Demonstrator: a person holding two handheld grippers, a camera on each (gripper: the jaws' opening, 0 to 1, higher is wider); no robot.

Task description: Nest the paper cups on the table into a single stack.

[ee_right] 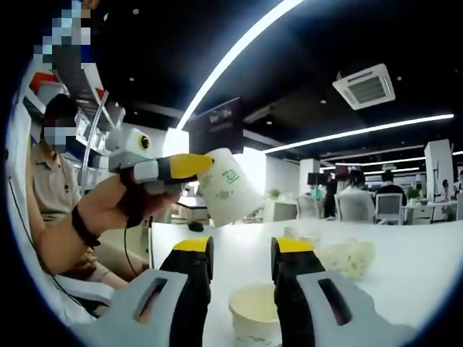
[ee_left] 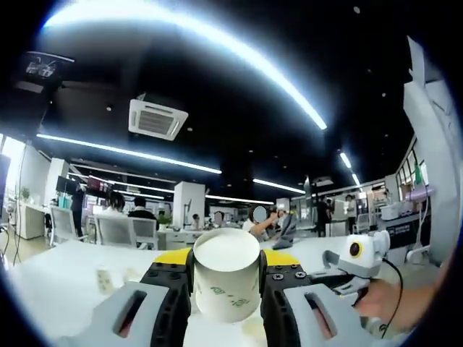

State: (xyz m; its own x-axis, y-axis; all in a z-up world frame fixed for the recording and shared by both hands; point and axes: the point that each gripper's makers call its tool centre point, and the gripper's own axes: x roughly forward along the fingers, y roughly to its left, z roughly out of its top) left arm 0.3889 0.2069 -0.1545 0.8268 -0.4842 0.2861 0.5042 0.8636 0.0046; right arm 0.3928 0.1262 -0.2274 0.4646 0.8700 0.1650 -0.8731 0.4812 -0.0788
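Note:
My left gripper [ee_left: 226,257] is shut on a white paper cup [ee_left: 226,278] with a green logo, its open mouth facing the camera. In the right gripper view that same cup [ee_right: 228,189] is held tilted in the air by the left gripper [ee_right: 182,168], above and left of my right gripper [ee_right: 242,249]. The right gripper is open, with nothing between its fingertips. Lower down between its jaws, a second white cup [ee_right: 255,314] stands upright on the white table [ee_right: 405,289]. The right gripper [ee_left: 340,278] enters the left gripper view from the right, with a hand behind it.
A pale crumpled object [ee_right: 347,256] lies on the table right of my right jaw. Small items [ee_left: 105,278] sit on the table's left part. A person [ee_right: 54,181] sits at the left edge. Office chairs [ee_left: 116,230] and desks stand beyond the table.

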